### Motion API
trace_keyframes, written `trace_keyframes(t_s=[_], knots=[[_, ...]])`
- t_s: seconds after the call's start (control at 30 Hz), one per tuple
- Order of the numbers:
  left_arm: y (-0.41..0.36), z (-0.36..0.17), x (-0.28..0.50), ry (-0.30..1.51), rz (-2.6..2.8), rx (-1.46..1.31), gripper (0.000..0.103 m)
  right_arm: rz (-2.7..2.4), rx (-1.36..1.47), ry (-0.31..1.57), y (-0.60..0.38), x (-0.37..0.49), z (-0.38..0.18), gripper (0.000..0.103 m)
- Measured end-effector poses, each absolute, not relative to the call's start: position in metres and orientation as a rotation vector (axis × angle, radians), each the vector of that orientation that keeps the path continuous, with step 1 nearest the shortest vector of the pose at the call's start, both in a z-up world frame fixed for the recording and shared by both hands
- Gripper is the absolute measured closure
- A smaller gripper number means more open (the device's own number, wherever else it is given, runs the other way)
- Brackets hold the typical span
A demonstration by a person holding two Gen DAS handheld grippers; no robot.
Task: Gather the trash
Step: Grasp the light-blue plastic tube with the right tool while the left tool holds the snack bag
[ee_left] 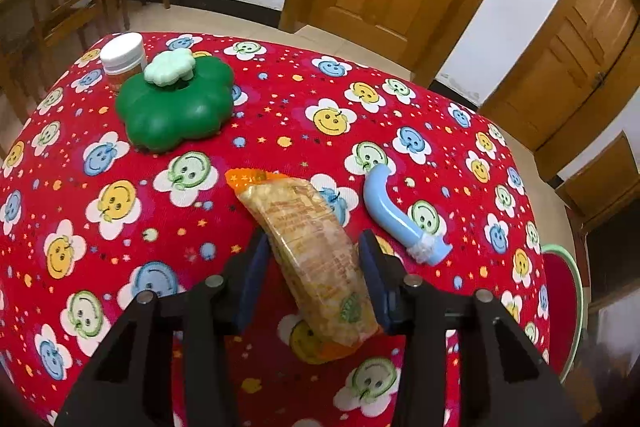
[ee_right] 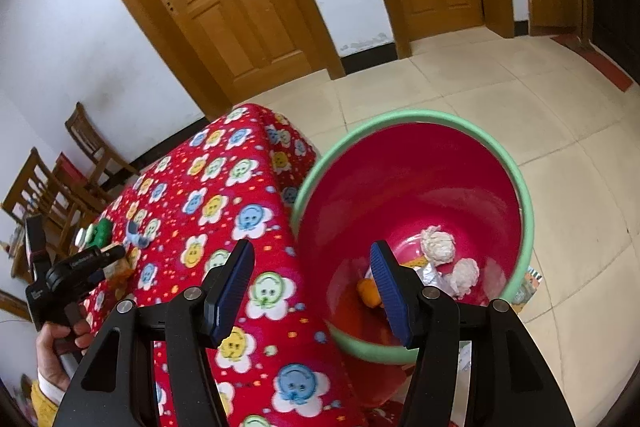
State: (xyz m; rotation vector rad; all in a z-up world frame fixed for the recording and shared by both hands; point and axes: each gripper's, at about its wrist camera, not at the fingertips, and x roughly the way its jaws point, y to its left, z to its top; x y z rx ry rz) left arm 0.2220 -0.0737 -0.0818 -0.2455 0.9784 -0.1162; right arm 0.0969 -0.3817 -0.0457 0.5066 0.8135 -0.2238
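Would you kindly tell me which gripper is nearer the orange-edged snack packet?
Left. The left gripper has the snack packet between its jaws; the right gripper hangs over the table edge, near the bin.

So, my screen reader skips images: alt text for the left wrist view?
The left gripper has a snack packet between its jaws on a red smiley-face tablecloth. A blue tube lies to the right.
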Motion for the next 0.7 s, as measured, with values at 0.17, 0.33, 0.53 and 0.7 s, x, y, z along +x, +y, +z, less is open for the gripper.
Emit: trace_keyframes(t_s=[0.17,0.33,0.53,0.7], knots=[[-0.055,-0.075,0.213,0.962,-0.15,-0.214,0.058,-0.182,0.461,0.819,-0.356,0.108,-0.037,0.041],[-0.028,-0.068,0.21,0.945,-0.169,-0.195,0.058,-0.125,0.41,0.838,-0.324,0.127,-0.034,0.041],[0.0,-0.068,0.209,0.905,-0.167,-0.21,0.058,-0.048,0.355,0.883,-0.283,0.16,-0.036,0.041],[0.01,-0.073,0.208,0.87,-0.148,-0.205,0.058,0.01,0.286,0.894,-0.242,0.191,-0.04,0.041]])
